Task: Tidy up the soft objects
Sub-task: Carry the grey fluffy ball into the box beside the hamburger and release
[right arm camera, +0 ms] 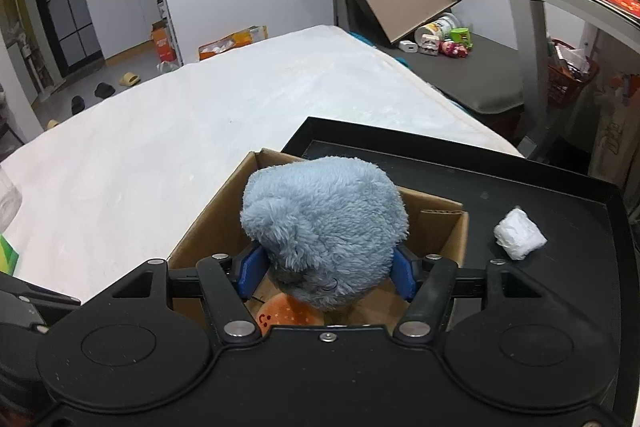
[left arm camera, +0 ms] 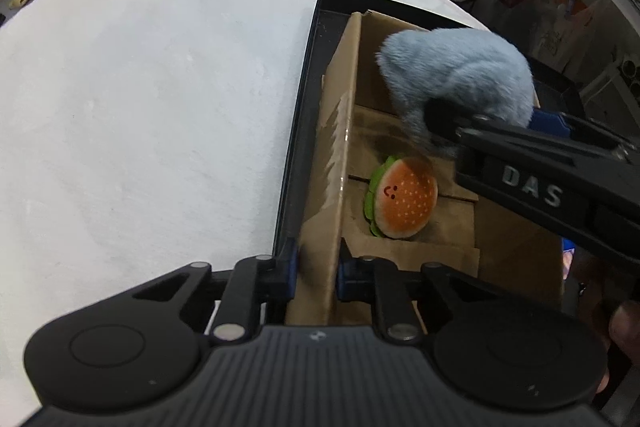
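Note:
An open cardboard box (left arm camera: 342,147) stands in a black tray (left arm camera: 298,131) on a white soft surface. My left gripper (left arm camera: 316,267) is shut on the box's left wall, one blue pad on each side of the cardboard. A burger plush (left arm camera: 404,203) with a smiling face lies on the box floor. My right gripper (right arm camera: 326,269) is shut on a fluffy blue plush toy (right arm camera: 324,223) and holds it over the box opening, above the burger plush (right arm camera: 280,313). In the left wrist view the blue plush toy (left arm camera: 460,71) hangs in from the right.
A crumpled white wad (right arm camera: 519,234) lies in the black tray (right arm camera: 520,187) right of the box. The white surface (right arm camera: 180,147) spreads left and far. Beyond its far edge a dark bench (right arm camera: 460,75) carries small toys and a tin, and a metal shelf frame (right arm camera: 532,39) stands at the right.

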Tool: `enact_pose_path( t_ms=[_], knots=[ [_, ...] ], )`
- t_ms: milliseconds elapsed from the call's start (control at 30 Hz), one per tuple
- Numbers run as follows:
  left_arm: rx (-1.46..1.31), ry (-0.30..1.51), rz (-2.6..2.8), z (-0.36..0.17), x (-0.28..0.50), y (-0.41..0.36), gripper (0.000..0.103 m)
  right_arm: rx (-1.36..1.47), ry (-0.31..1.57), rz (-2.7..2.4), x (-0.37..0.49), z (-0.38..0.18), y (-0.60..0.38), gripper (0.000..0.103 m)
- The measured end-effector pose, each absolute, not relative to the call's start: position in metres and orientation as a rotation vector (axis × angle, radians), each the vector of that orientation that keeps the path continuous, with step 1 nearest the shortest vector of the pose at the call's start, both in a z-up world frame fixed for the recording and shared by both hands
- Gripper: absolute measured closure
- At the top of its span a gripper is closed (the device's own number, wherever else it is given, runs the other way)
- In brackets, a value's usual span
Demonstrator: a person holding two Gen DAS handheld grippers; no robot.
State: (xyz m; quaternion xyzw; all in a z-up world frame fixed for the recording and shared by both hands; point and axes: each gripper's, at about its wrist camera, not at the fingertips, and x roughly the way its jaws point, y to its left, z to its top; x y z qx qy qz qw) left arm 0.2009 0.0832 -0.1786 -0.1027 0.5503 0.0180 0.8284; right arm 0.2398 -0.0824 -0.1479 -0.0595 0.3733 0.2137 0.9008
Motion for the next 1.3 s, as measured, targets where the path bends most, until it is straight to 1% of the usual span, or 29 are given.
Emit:
enact_pose_path(
  t_ms=[100, 167, 300, 367, 400, 467, 533, 600, 733, 833, 1000, 1200, 1300],
  knots=[
    [-0.209, 1.17, 0.045, -0.181, 0.203, 0.082, 0.089, -0.132, 0.769, 0.442, 0.242, -0.151, -0.078, 0.039],
    [-0.215, 1.175, 0.05, -0.182, 0.204, 0.084, 0.089, -0.133, 0.775, 0.45, 0.244, -0.154, -0.076, 0.034],
    [-0.211, 1.177, 0.05, -0.183, 0.204, 0.082, 0.089, -0.141, 0.795, 0.463, 0.243, -0.157, -0.074, 0.033],
    [-0.212, 1.179, 0.054, -0.183, 0.205, 0.082, 0.089, -0.14, 0.796, 0.462, 0.242, -0.156, -0.074, 0.031],
    [-0.212, 1.18, 0.056, -0.183, 0.205, 0.081, 0.088, -0.135, 0.794, 0.462, 0.241, -0.155, -0.075, 0.029],
    [-0.21, 1.185, 0.059, -0.182, 0.206, 0.081, 0.088, -0.124, 0.781, 0.463, 0.239, -0.15, -0.078, 0.019],
    [-0.213, 1.194, 0.063, -0.182, 0.207, 0.081, 0.088, -0.118, 0.77, 0.465, 0.238, -0.146, -0.08, 0.015],
    [-0.201, 1.193, 0.073, -0.18, 0.207, 0.08, 0.085, -0.116, 0.766, 0.461, 0.237, -0.144, -0.083, 0.014],
    [-0.191, 1.208, 0.094, -0.177, 0.206, 0.079, 0.083, -0.078, 0.766, 0.444, 0.234, -0.138, -0.094, 0.014],
    [-0.18, 1.198, 0.102, -0.172, 0.204, 0.077, 0.075, -0.024, 0.76, 0.434, 0.23, -0.131, -0.109, 0.014],
    [-0.189, 1.185, 0.125, -0.167, 0.199, 0.077, 0.057, 0.002, 0.751, 0.399, 0.223, -0.125, -0.126, 0.014],
    [-0.156, 1.173, 0.136, -0.158, 0.189, 0.071, 0.044, 0.016, 0.74, 0.355, 0.21, -0.121, -0.14, 0.014],
    [-0.153, 1.172, 0.133, -0.155, 0.185, 0.069, 0.04, 0.005, 0.73, 0.329, 0.2, -0.119, -0.147, 0.014]
  ],
)
